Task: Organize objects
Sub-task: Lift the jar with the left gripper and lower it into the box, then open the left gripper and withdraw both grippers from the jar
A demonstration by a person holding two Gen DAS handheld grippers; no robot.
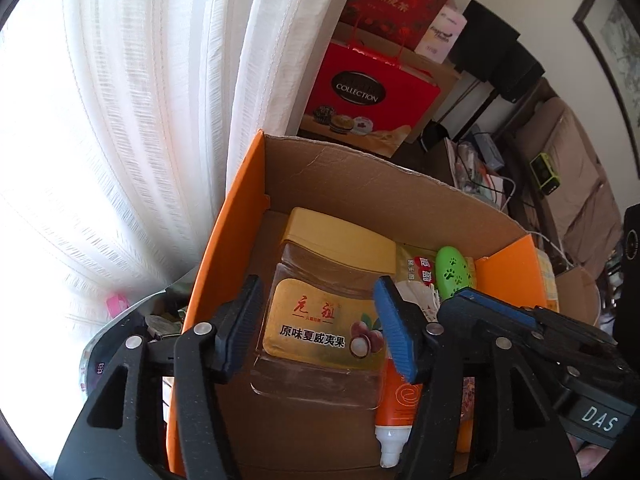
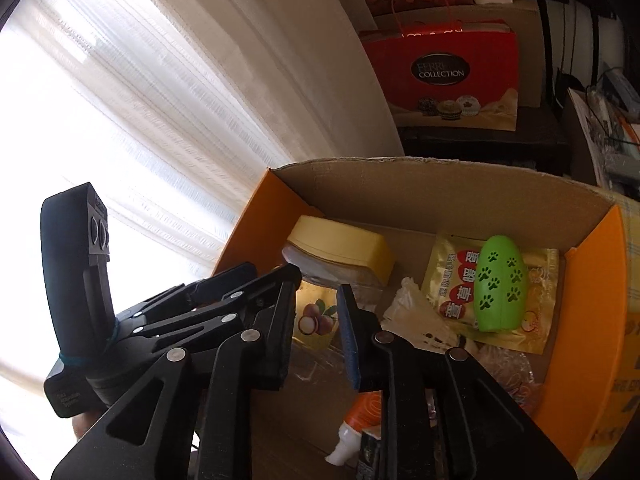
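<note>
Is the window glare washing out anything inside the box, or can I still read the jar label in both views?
Left wrist view: curtain blown out white, but jar label sharp and readable. Right wrist view: same glare at left, box interior dimmer, jar mostly hidden behind the fingers, green case clear.

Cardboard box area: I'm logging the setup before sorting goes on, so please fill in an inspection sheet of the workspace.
Surface: orange-sided cardboard box, brown floor partly bare.
Job's things: yellow-lidded jar, orange tube, green paw-print case, gold packet and crumpled clear plastic, all inside the box.
Clutter: red gift bags stacked behind the box.
Grippers: left claw open, straddling the jar; right claw narrowly open, holding nothing.
Cables: white cable beyond the box's right side.
Surroundings: white curtain, brown sofa.
</note>
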